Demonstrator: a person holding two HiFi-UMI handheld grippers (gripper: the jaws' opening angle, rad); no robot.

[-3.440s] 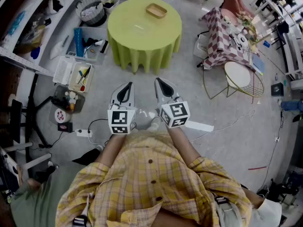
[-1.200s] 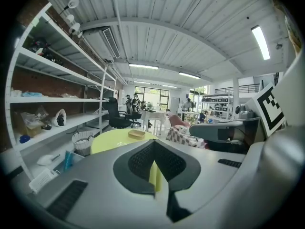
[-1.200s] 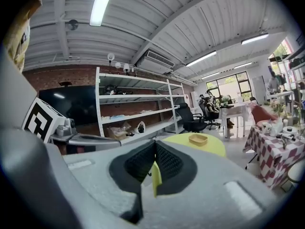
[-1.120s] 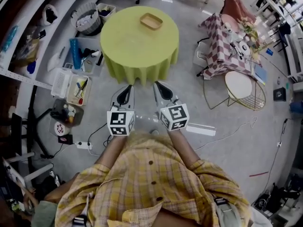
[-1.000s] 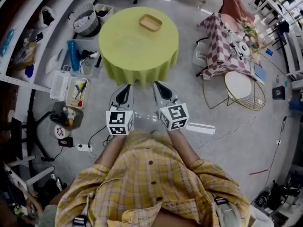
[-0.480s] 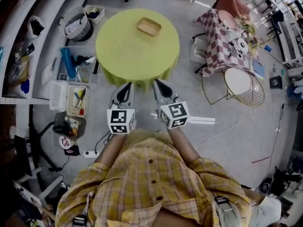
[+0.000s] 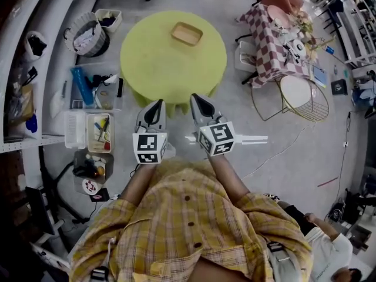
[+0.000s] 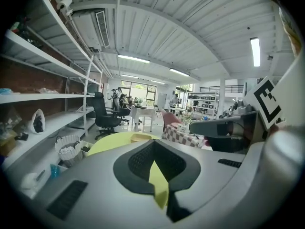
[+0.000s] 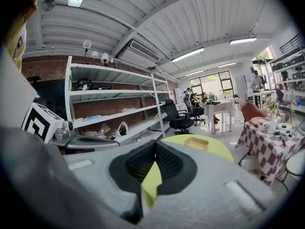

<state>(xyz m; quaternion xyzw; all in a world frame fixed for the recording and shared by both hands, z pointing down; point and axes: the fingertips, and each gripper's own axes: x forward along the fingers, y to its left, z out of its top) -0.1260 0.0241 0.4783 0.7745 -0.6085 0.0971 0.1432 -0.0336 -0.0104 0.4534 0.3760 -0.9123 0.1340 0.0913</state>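
Both grippers sit side by side in front of the person's shirt, level and pointing the same way. My guess is that's just a resting carry pose, since neither one has anything in it. In its own view, the left gripper (image 8: 153, 144) has its jaws closed tip to tip with nothing pinched. The only thing showing through the gap lower down is green cloth from behind. The right gripper (image 9: 155, 144) is the same, jaws pressed together and empty.

The closest thing to them is the round table (image 7: 170, 63) with the green cloth. It's straight ahead, and its near edge lines up with the gripper tips in the head view, though nothing is touching it. A shallow tan tray (image 7: 187, 33) sits on the far half of the table, a bit off centre, so the near half of the cloth is bare. I can't tell if there's anything in the tray.

The floor clutter hugs the shelving on the left, probably so the walkway stays open. There's a round basket (image 7: 86, 37) and some open bins (image 7: 97, 131) of small stuff. A checked table (image 7: 273, 31) and a wire stool (image 7: 302, 98) stand off to the right.

Counts:
- grippers: 2, each with one marker cube
- green table: 1
- tray: 1
- basket: 1
- bins: at least 2
- checked table: 1
- stool: 1
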